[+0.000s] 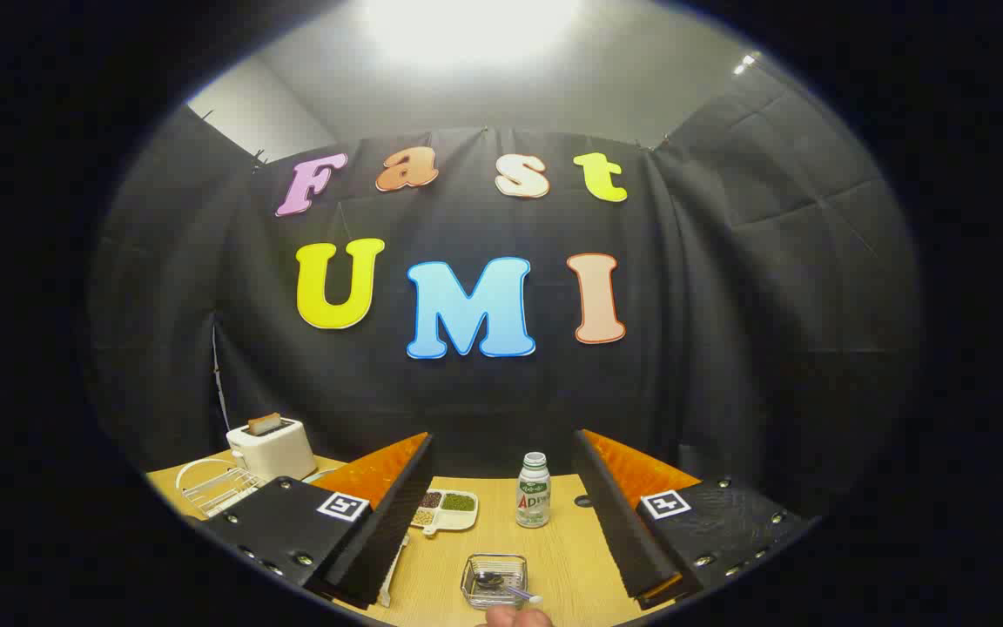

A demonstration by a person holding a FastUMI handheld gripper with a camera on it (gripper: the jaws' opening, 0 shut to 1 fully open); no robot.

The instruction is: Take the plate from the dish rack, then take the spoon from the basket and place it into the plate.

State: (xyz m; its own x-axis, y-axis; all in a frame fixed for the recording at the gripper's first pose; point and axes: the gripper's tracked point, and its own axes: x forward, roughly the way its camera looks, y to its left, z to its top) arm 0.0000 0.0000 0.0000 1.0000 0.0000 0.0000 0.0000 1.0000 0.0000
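Fingers of the gripper (pixel 501 557) stand wide apart, holding nothing, above the wooden table (pixel 571 557). Between them sits the wire basket (pixel 494 581) with the spoon (pixel 506 588) inside, a hand (pixel 514 617) just before it. Beyond the basket stand a bottle (pixel 533 490) and a divided tray (pixel 447 508); the dish rack (pixel 214 488) and toaster (pixel 271 446) lie well off to its left.

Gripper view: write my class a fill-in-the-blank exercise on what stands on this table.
1. The tool's fingers stand ____, holding nothing.
2. The spoon lies in the wire ____.
3. A slice of bread sticks out of the ____ beside the dish rack.
4. The bottle stands ____ on the table.

Missing words: open; basket; toaster; upright
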